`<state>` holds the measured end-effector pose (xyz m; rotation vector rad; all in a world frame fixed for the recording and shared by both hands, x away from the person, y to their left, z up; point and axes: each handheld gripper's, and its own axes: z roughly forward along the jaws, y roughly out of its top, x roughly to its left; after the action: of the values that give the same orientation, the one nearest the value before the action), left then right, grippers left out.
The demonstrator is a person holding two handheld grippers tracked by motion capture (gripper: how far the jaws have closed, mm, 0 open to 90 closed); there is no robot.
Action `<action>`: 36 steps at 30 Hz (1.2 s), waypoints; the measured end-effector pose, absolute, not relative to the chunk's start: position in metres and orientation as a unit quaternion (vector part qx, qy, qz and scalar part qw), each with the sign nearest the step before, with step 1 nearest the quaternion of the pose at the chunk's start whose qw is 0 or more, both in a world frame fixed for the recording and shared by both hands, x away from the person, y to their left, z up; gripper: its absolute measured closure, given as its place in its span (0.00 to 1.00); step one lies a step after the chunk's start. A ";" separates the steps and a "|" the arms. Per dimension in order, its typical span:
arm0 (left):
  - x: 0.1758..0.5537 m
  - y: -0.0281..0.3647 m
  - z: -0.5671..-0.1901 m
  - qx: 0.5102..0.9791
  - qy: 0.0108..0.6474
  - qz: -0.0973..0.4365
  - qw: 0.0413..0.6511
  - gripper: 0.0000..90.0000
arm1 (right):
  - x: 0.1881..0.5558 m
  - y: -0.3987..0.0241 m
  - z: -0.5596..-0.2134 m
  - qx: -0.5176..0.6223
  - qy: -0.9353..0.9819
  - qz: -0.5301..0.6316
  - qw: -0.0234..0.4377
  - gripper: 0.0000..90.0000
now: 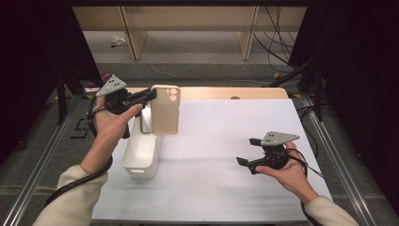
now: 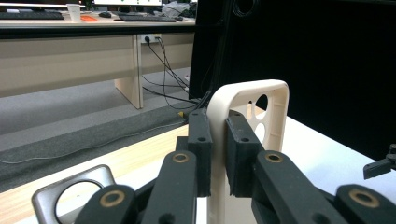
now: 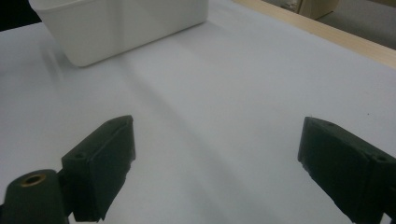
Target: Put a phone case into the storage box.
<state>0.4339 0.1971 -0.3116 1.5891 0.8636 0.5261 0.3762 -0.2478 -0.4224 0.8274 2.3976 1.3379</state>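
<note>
Near the far left corner of the surface, a beige plastic phone case with round camera cut-outs (image 1: 165,109) hangs upright in the air, clear of the white sheet below it. Its long edge is clamped between the black jaws of the left tool (image 1: 149,95), which press on it from both sides; the left gripper view shows the pads pinching the case's thin wall (image 2: 219,154), with the cut-outs turned to the right of that view. The case's lower end sits just above and beside the far end of a white rectangular plastic bin (image 1: 141,153), which stands on the sheet along the left edge of the surface, its open top facing up. The person's left hand (image 1: 109,123) carries the tool over the bin, with a cream sleeve showing at the near left corner.

Toward the right edge of the surface, well apart from the case and the bin, the right tool (image 1: 247,150) rests low over the white sheet in the person's right hand (image 1: 287,172). Its jaws stand wide apart with nothing between them, as the right gripper view shows, where the bin's wall (image 3: 116,28) lies farther off. A strip of bare light wood (image 1: 235,92) runs along the far edge of the surface beyond the sheet.
</note>
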 end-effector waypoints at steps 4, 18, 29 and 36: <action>0.435 0.202 -0.311 0.683 0.370 0.227 0.587 0.90 | 0.376 -0.249 -0.422 0.287 0.828 0.462 0.137 0.13; 0.441 0.215 -0.312 0.686 0.371 0.241 0.577 0.91 | 0.375 -0.252 -0.423 0.292 0.825 0.463 0.137 0.13; 0.446 0.224 -0.314 0.687 0.371 0.250 0.573 0.91 | 0.375 -0.253 -0.423 0.292 0.825 0.465 0.137 0.14; 0.450 0.229 -0.315 0.685 0.369 0.257 0.574 0.91 | 0.375 -0.253 -0.423 0.292 0.825 0.464 0.136 0.14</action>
<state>0.4499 0.2287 -0.3146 1.6048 0.8649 0.6023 0.3749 -0.2528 -0.4234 0.8471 2.3900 1.3430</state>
